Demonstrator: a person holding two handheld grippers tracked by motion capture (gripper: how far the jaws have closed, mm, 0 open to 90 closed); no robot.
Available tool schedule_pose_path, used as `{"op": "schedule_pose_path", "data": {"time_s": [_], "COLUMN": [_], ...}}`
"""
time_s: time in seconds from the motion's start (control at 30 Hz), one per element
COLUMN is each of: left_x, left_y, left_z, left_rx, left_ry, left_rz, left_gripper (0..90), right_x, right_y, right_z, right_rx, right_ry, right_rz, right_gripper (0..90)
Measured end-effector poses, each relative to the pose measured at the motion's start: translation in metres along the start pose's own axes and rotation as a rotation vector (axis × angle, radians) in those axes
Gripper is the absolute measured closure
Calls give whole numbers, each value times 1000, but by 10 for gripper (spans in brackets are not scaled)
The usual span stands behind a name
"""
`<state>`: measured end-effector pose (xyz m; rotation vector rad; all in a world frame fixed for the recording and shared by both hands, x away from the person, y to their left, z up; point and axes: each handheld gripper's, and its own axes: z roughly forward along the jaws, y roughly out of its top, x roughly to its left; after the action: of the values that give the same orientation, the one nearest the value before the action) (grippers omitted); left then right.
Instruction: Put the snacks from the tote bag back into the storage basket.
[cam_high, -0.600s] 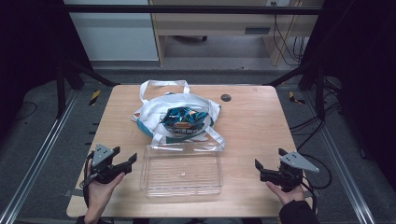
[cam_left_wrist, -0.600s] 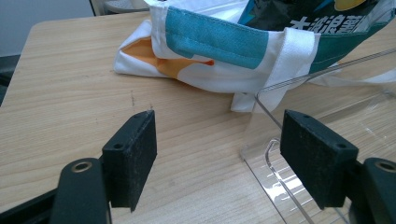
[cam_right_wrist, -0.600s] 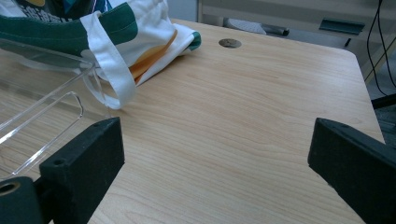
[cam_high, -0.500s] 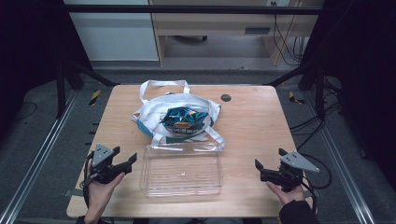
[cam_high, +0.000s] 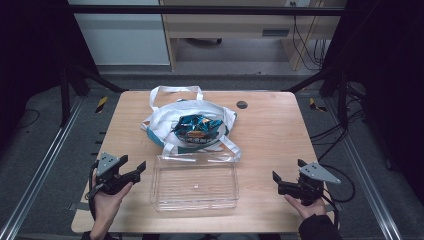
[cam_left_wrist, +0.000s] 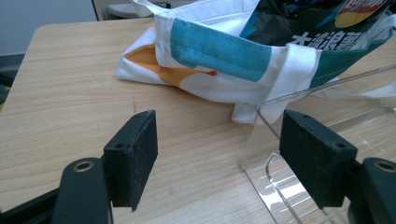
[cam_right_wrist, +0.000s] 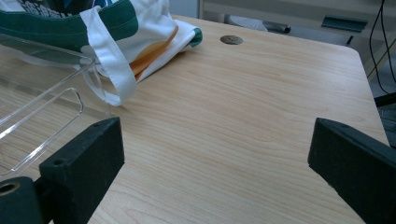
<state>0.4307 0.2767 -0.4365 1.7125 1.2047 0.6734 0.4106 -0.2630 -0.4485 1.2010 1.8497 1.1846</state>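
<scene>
Both tools are sitting spread and empty: the left tool (cam_high: 134, 170) and right tool (cam_high: 280, 183) are flanking the clear tray (cam_high: 195, 182). Beyond them the tote bag (cam_high: 165, 117) is holding a snack packet (cam_high: 196, 128), probably the next pickup.

Light falls from above onto my wooden table (cam_high: 270, 135), which is evenly bright in the high view, while the floor and frame around it sink into near-black at both side edges. That view is soft and slightly grainy. Shadows are faint: a thin one hugs the near edge of the cloth bag (cam_left_wrist: 219, 70) in my left gripper view. The clear plastic tray (cam_high: 195, 182) catches pale glare along its rim and walls. In my right gripper view the wood grain is sharp mid-frame, and my own black jaws at the bottom are slightly blurred and matte, giving no reflection.
</scene>
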Motion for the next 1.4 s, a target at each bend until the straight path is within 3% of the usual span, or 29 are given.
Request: {"op": "schedule_pose_path", "data": {"time_s": [0.4, 1.4], "left_x": [-6, -27], "left_y": [11, 54], "left_z": [0, 0], "left_rx": [-32, -98], "left_ry": [-7, -28], "left_rz": [-6, 56], "left_gripper": [285, 307], "right_x": [1, 1], "right_y": [0, 0], "right_z": [0, 2], "right_rx": [2, 15], "right_ry": [-10, -11], "right_rz": [-8, -7], "right_gripper": [40, 40]}}
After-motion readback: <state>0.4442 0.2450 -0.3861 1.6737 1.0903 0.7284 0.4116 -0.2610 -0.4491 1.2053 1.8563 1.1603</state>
